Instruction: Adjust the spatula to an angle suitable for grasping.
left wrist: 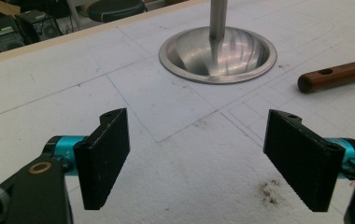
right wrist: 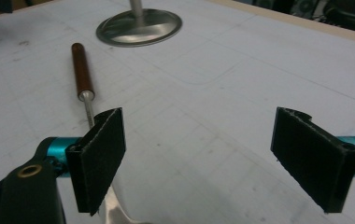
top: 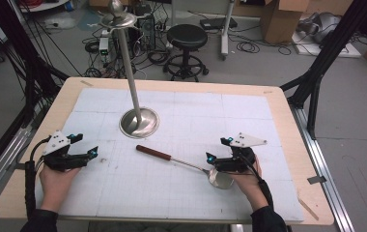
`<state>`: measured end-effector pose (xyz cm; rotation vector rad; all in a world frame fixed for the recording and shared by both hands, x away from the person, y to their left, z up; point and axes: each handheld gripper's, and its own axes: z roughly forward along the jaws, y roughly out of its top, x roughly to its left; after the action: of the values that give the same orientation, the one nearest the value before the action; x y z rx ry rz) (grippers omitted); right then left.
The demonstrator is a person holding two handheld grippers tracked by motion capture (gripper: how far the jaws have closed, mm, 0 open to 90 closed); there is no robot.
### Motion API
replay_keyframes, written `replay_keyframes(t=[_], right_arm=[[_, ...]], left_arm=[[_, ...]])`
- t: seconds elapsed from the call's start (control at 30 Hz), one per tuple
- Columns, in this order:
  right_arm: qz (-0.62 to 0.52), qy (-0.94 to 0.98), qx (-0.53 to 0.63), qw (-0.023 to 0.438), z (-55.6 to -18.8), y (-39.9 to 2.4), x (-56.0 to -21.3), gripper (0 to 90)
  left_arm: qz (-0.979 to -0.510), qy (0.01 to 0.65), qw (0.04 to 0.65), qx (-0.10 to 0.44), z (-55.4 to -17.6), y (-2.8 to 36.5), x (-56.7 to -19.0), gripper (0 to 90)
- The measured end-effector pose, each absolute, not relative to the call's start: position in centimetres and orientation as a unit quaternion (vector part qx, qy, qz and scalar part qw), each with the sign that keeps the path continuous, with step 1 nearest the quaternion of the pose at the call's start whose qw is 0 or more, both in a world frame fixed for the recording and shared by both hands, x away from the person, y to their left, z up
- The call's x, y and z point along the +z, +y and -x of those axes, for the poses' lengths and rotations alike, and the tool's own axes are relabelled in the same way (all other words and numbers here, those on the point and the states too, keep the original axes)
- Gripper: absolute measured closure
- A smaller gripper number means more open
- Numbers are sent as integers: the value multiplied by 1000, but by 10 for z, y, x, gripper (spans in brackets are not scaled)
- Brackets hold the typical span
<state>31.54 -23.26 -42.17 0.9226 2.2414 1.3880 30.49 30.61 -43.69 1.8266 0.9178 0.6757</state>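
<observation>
**Ladle lies flat between two open grippers**

High view: a wooden table (top: pixel 288 125) carries a white gridded mat (top: pixel 181 145). Behind it the grey floor holds a black stool (top: pixel 187 41), cardboard boxes (top: pixel 280 17) and loose cables (top: pixel 249 47). A metal stand (top: pixel 138 121) with a round dished base and a tall, slightly leaning pole rises from the mat's middle. The ladle (top: pixel 181 162) lies flat in front of the stand, its long axis running diagonally: the brown wooden handle points up-left toward the stand, the steel bowl sits at the lower right. The right gripper (top: pixel 218 149) hovers directly over the bowl end, jaws spread. The left gripper (top: pixel 86 145) sits near the table's left edge, well apart from the ladle, jaws spread too.

Left gripper view: both black jaws stand wide apart with nothing between them over the white mat, which has a dark smudge (left wrist: pixel 269 191). The stand's base lies ahead, and the ladle's wooden handle end enters from the right.

Right gripper view: the jaws are spread wide and empty. The ladle's handle runs away toward the stand's base at upper left; its thin steel shaft passes behind the left jaw, and a part of the shiny bowl shows below it.
</observation>
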Motion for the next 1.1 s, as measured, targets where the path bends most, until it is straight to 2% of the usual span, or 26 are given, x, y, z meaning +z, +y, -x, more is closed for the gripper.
replay_keyframes(t=[0.27, 0.37, 0.73, 1.1], right_arm=[[-297, 817, 471, 150, -321, -207, -421, 181], [-278, 841, 439, 152, -325, -196, -421, 218], [-270, 846, 443, 128, -329, -187, -405, 227], [-248, 876, 402, 102, -335, -157, -414, 241]], left_arm=[[-751, 376, 469, 275, -306, 305, -438, 235], [-750, 376, 469, 275, -306, 306, -438, 237], [-752, 376, 466, 275, -306, 306, -438, 238], [-754, 378, 463, 274, -307, 306, -439, 238]])
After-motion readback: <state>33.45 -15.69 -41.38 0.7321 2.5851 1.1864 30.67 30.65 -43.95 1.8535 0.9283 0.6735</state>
